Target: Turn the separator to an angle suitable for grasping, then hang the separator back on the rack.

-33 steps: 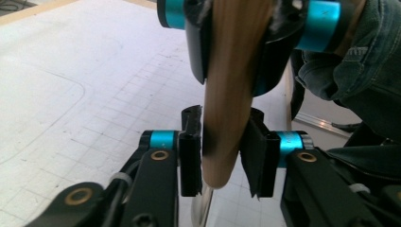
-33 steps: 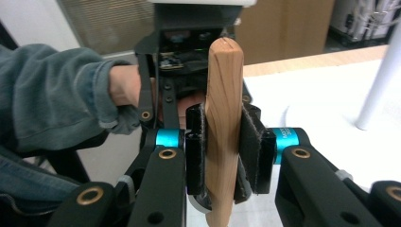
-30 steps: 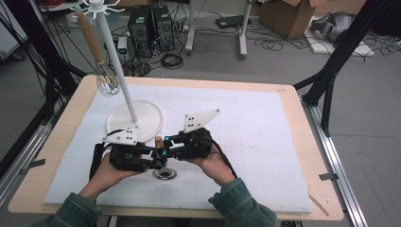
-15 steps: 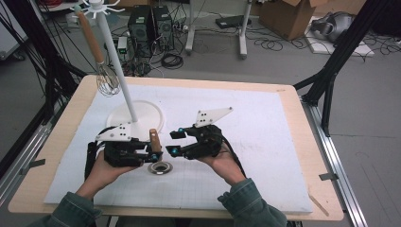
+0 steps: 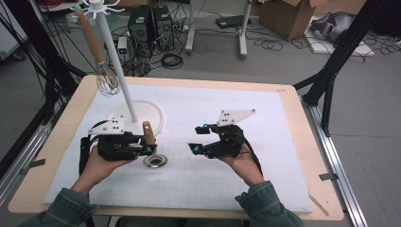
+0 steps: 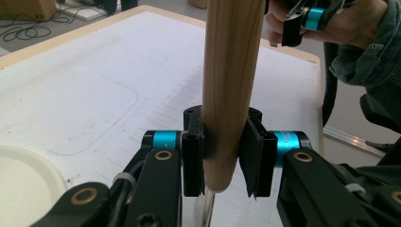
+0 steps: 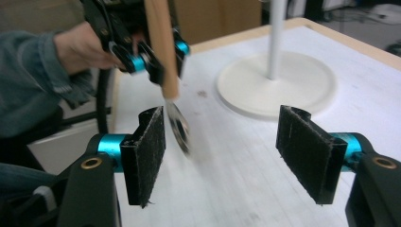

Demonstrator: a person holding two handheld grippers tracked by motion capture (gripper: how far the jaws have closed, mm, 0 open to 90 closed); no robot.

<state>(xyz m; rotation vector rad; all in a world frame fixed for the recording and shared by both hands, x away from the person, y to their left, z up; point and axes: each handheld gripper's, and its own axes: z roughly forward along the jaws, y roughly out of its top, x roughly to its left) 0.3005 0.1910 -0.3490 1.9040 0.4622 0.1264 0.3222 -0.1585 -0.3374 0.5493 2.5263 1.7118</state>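
Observation:
A utensil with a wooden handle (image 5: 148,132) (image 6: 231,71) (image 7: 161,42) and a round metal head (image 5: 154,161) (image 7: 178,126) stands nearly upright, head down on the white mat. My left gripper (image 5: 147,144) (image 6: 222,156) is shut on the lower part of the handle, and it appears again in the right gripper view (image 7: 142,56). My right gripper (image 5: 197,138) (image 7: 227,151) is off to the right of the utensil, apart from it. Its jaws have just been opening and nothing is between them. It also shows far off in the left gripper view (image 6: 302,21).
A white stand (image 5: 116,61) with a round base (image 5: 153,116) rises behind the left gripper, and a wire whisk (image 5: 108,80) with a wooden handle hangs from it. A white mat (image 5: 283,156) covers the wooden table (image 5: 307,118).
The right gripper, earlier close against the left one at the utensil, has opened its jaws and moved away to the right. The left gripper has kept still with the handle.

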